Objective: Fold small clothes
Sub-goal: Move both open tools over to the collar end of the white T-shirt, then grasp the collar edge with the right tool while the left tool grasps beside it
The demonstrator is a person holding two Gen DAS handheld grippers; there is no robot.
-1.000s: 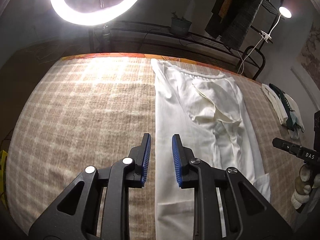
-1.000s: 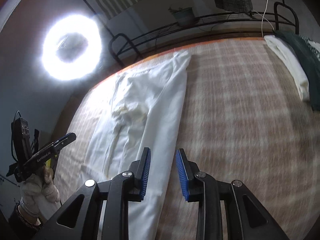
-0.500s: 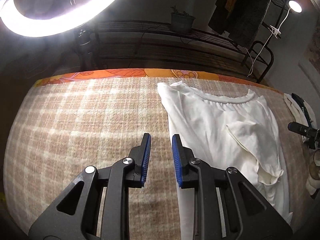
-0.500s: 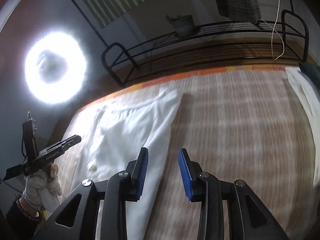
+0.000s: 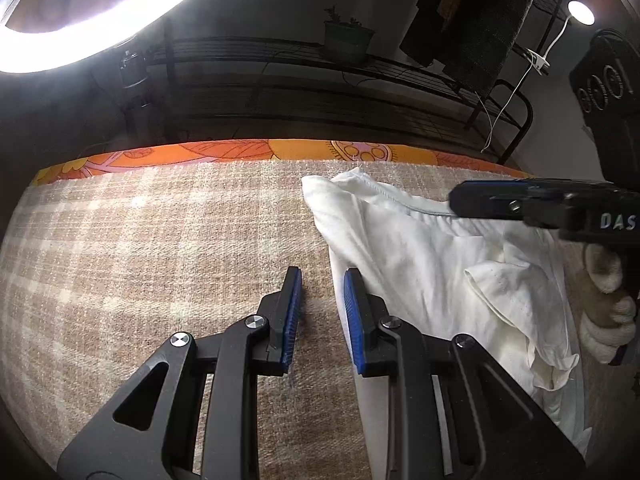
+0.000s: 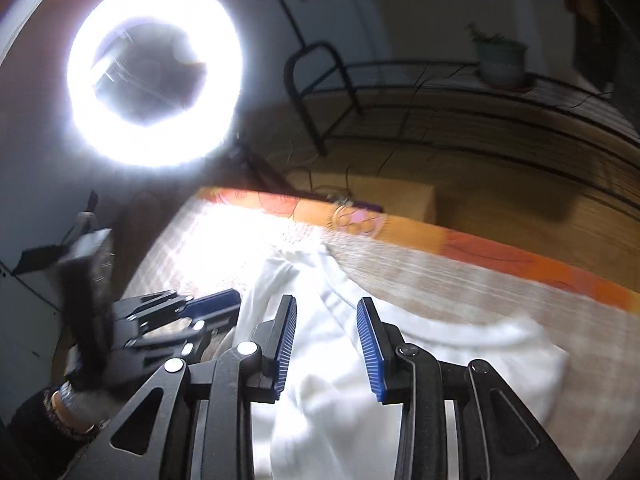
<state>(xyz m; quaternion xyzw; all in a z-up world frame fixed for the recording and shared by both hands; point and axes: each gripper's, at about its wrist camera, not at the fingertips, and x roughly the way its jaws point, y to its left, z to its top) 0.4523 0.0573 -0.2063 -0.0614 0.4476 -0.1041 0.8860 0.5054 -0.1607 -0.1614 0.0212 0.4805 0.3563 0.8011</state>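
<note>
A white garment [image 5: 420, 264] lies lengthwise on the plaid blanket [image 5: 160, 260], its hemmed top edge near the blanket's far end and a loose flap folded over its middle. My left gripper [image 5: 323, 276] hovers open at the garment's left edge, just below its top left corner. Only blanket shows between its blue pads. In the right wrist view, my right gripper [image 6: 326, 304] stands open above the garment [image 6: 332, 380] near its top edge, holding nothing. The left gripper's fingers [image 6: 212, 304] show at the left there. A gloved hand [image 5: 608, 320] holds the right gripper.
An orange patterned sheet [image 5: 240, 152] borders the blanket's far edge. Beyond it stands a black metal rack [image 5: 320, 68] with a potted plant [image 5: 348, 40]. A bright ring light [image 6: 154, 76] glares at upper left. Dark clothes hang at upper right.
Both grippers have travelled up the garment to its far end. The right one swung left from the bare blanket to above the garment, and the side pile of clothes has left view.
</note>
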